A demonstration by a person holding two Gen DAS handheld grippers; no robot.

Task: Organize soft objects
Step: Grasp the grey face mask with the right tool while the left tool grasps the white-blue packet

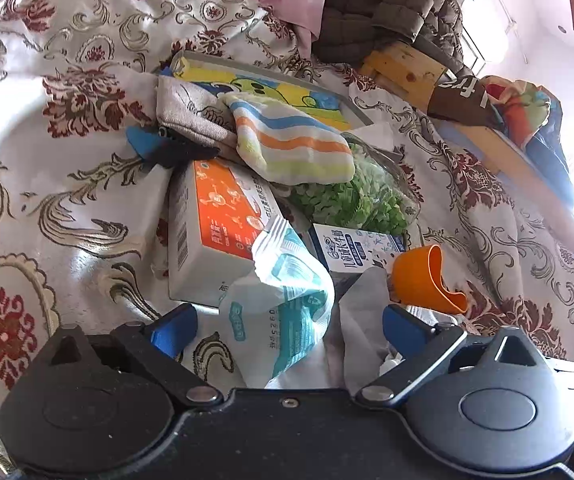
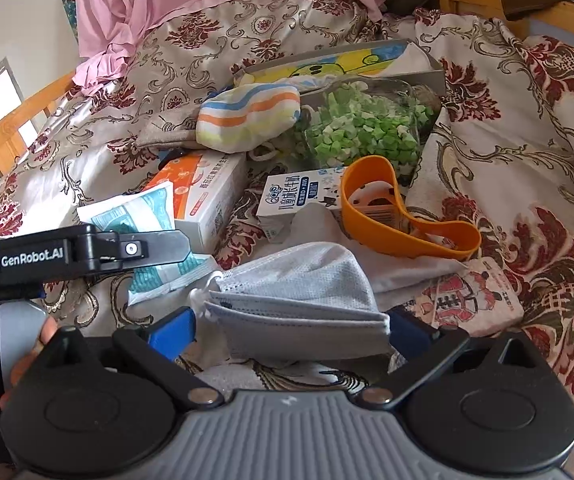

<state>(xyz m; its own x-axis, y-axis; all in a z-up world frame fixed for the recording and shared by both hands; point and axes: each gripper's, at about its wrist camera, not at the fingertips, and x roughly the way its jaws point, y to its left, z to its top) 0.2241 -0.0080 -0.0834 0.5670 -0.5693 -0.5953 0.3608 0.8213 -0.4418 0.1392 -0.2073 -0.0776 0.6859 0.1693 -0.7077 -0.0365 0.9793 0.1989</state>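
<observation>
the right gripper gapes around the mask, light and floppy; pinch its folded edge. the left gripper gapes around a crinkly packet.

1. "GenRobot.AI", white on black, on the left gripper body, right wrist view.
2. "QQ" logo and Chinese characters on the milk carton.
3. Digits "0925" on the teal-white packet; remainder illegible.
</observation>
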